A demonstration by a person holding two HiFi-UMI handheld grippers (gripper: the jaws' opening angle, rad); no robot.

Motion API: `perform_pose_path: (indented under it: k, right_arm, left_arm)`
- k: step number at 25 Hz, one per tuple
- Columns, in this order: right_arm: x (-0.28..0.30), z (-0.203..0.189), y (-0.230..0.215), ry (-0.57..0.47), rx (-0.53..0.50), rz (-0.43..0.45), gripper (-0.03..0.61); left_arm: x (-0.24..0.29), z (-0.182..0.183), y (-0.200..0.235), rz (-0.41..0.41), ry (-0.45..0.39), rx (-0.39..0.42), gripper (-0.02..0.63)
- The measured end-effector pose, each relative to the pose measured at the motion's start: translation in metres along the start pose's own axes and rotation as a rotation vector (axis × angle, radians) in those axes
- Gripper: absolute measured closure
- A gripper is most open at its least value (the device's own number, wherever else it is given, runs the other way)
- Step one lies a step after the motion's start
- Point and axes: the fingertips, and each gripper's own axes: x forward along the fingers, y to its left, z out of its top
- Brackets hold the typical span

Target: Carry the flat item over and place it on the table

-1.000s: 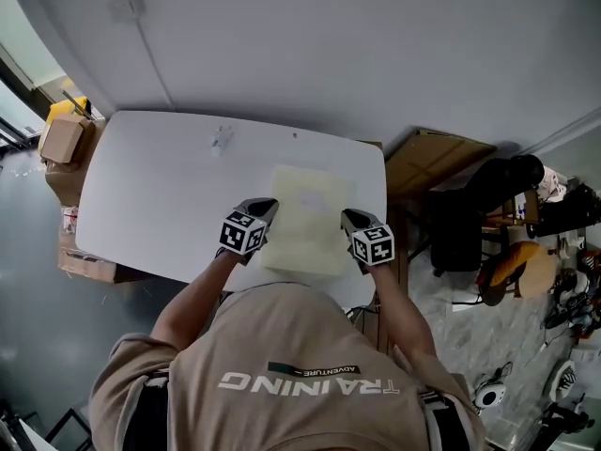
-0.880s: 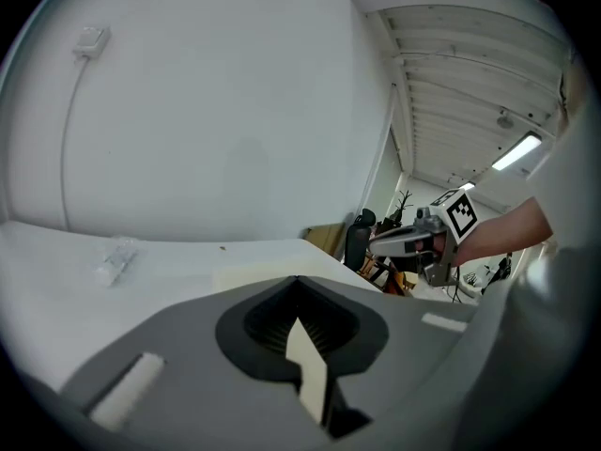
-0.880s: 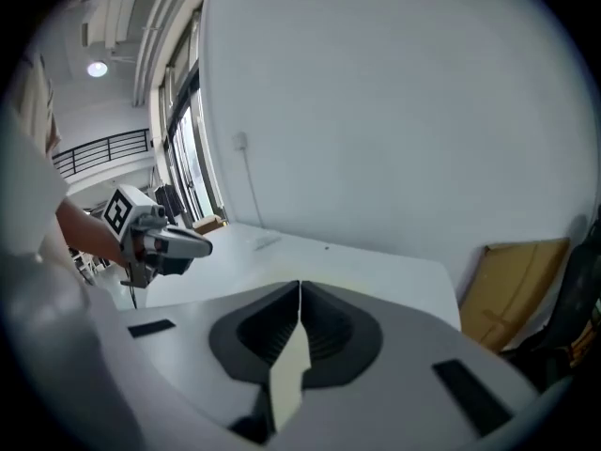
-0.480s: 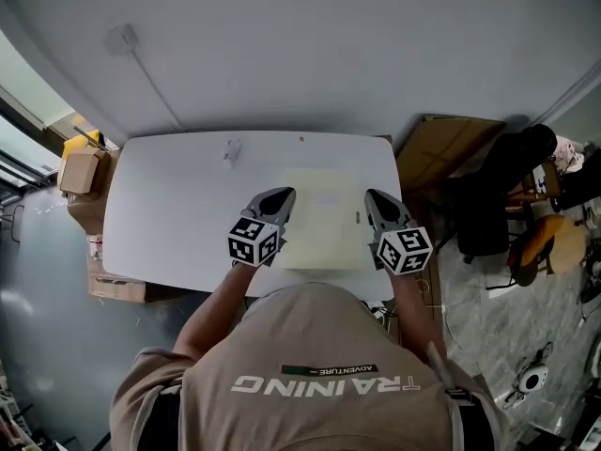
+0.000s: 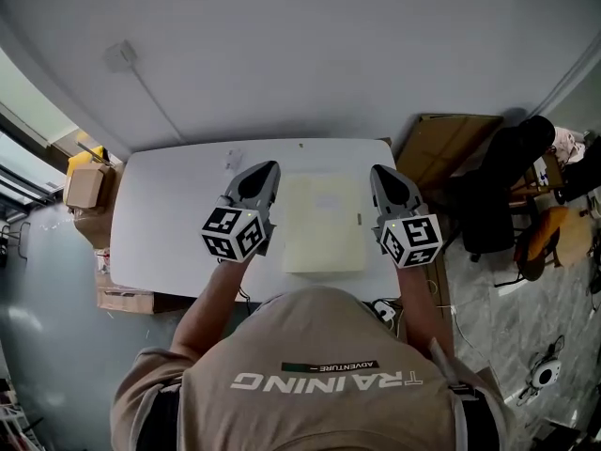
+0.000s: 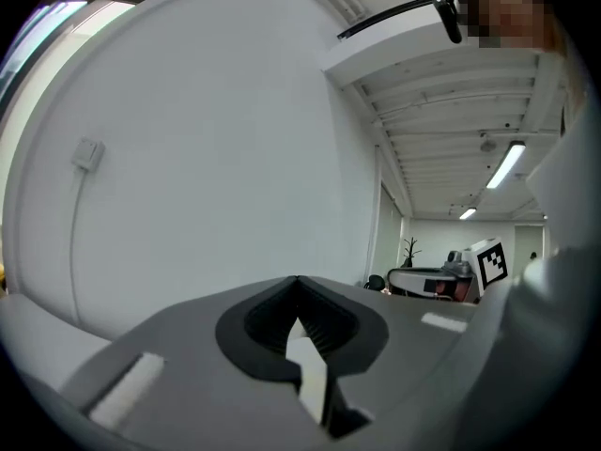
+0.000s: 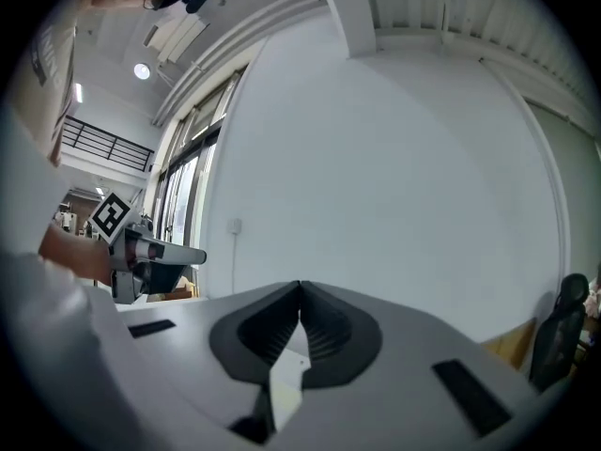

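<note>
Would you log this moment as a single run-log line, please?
item: pale yellow sheet flat on white table | left claw: shut, empty, left of sheet | right claw: shut, empty, right of sheet | step: placed

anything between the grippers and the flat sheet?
Nothing visible. The flat sheet lies on the white table, with the left gripper at its left edge and the right gripper at its right, both shut and empty. A small white object near the far edge is off to the side.
</note>
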Motion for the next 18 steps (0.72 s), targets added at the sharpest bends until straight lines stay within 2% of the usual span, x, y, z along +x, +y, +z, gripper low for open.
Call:
perform_pose_path:
  k: [2, 5, 9, 18]
  right_arm:
    - [-0.001, 0.011, -0.003, -0.037, -0.013, -0.013, 0.571]
    - [-0.004, 0.017, -0.006, -0.054, 0.019, -0.026, 0.571]
    - [-0.011, 0.02, 0.0, -0.052, 0.046, -0.023, 0.571]
    - [-0.01, 0.029, 0.018, -0.049, 0.032, -0.003, 0.571]
  left_arm:
    - [0.001, 0.01, -0.002, 0.0, -0.014, 0.039, 0.607]
    - [0.001, 0.015, -0.007, -0.005, -0.014, 0.082, 0.607]
    - [-0.003, 0.012, -0.015, -0.028, -0.004, 0.075, 0.607]
    - [-0.004, -0.001, -0.008, -0.034, 0.037, 0.098, 0.607]
